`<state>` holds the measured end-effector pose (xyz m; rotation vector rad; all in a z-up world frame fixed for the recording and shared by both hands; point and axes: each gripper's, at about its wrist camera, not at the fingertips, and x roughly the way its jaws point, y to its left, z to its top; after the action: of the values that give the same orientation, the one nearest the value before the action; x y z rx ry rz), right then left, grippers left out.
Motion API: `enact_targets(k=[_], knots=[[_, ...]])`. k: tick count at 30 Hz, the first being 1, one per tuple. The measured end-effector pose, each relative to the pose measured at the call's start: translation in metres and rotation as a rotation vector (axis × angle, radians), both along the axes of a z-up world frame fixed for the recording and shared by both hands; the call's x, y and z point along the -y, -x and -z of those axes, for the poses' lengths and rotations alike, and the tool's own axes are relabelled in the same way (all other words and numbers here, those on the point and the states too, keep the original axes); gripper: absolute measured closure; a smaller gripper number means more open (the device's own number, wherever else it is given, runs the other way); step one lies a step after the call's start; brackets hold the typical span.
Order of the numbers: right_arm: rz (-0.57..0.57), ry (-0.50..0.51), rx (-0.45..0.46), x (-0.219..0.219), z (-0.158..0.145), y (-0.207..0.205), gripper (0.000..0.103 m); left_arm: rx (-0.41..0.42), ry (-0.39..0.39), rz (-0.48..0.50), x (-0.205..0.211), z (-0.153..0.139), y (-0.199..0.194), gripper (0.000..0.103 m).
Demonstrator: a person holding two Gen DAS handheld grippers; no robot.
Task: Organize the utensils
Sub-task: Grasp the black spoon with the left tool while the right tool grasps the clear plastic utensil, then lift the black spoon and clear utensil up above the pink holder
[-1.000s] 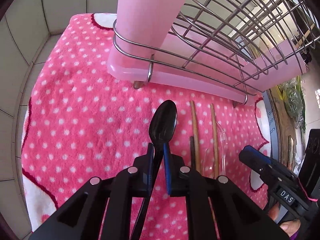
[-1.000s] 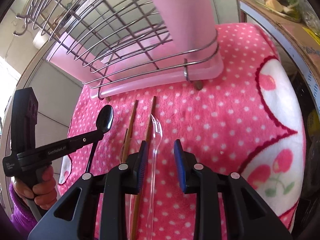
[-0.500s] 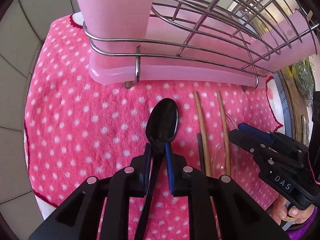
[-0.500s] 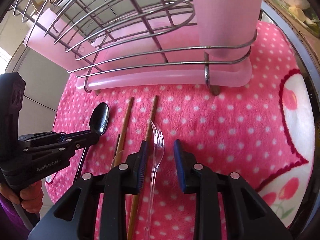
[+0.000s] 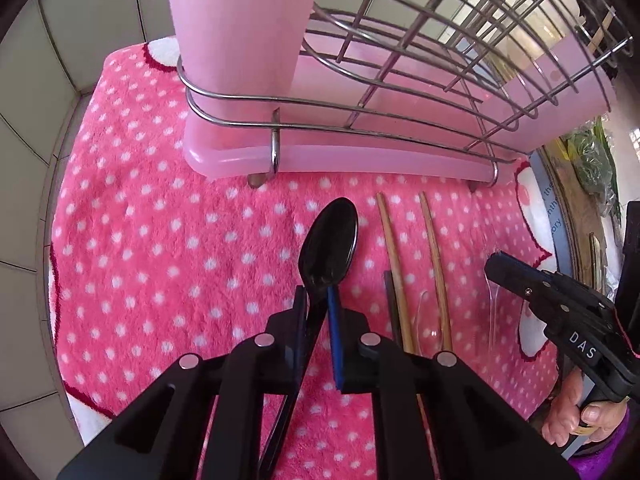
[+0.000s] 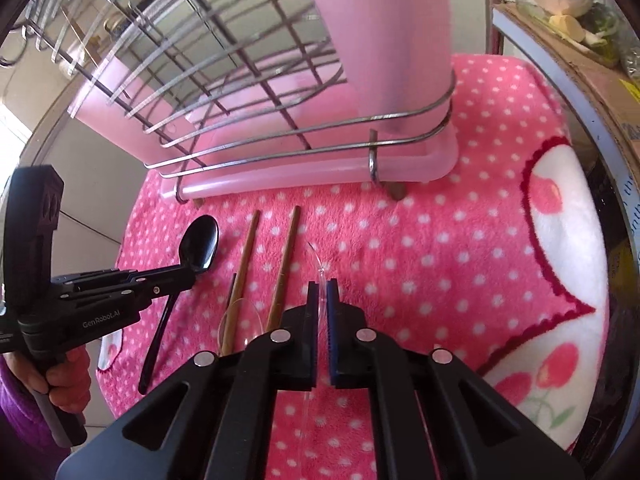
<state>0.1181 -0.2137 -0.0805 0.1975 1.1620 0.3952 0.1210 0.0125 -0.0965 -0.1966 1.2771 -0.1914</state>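
My left gripper (image 5: 317,294) is shut on a black plastic spoon (image 5: 330,242) just below its bowl, held above the pink dotted towel (image 5: 140,248). It also shows in the right wrist view (image 6: 188,274) with the black spoon (image 6: 199,243). My right gripper (image 6: 322,286) is shut on a clear plastic spoon (image 6: 316,258), its bowl sticking out ahead. In the left wrist view the right gripper (image 5: 494,266) sits at the right. Two wooden chopsticks (image 5: 394,256) lie on the towel between the grippers. Another clear spoon (image 6: 240,320) lies by them.
A wire dish rack (image 5: 400,80) on a pink drip tray (image 5: 360,160) stands behind the utensils, with a tall pink utensil cup (image 5: 236,40) at its left end. Tiled wall (image 5: 60,60) lies left; a cluttered shelf edge (image 6: 580,60) lies right.
My right gripper has closed on the clear spoon and lifted it off the towel. My left gripper still holds the black spoon and has shifted slightly toward the rack.
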Motion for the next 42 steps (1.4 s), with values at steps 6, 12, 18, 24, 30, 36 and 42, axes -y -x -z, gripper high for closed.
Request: enact_targets(k=[6,12,18,24,30,36,42], knots=[[0.028,-0.022,0.062,0.018,-0.020,0.015,0.099,0.103,0.056,-0.055,-0.014,-0.028,0.023,0.094],[0.065,-0.029,0.145,0.022,-0.041,0.030,0.099,0.247,0.079,-0.105,-0.030,-0.064,0.048,0.097],[0.094,-0.033,0.241,0.029,-0.066,0.041,0.099,0.388,0.111,-0.150,-0.039,-0.096,0.068,0.098],[0.107,-0.043,0.319,0.032,-0.088,0.050,0.099,0.462,0.158,-0.182,-0.038,-0.114,0.074,0.098],[0.125,-0.068,0.390,0.038,-0.112,0.055,0.099,0.555,0.211,-0.201,-0.042,-0.138,0.082,0.098],[0.141,-0.061,0.479,0.045,-0.145,0.055,0.099,0.631,0.248,-0.215,-0.047,-0.162,0.085,0.098],[0.151,-0.060,0.563,0.051,-0.178,0.054,0.099,0.711,0.301,-0.240,-0.055,-0.189,0.090,0.098]])
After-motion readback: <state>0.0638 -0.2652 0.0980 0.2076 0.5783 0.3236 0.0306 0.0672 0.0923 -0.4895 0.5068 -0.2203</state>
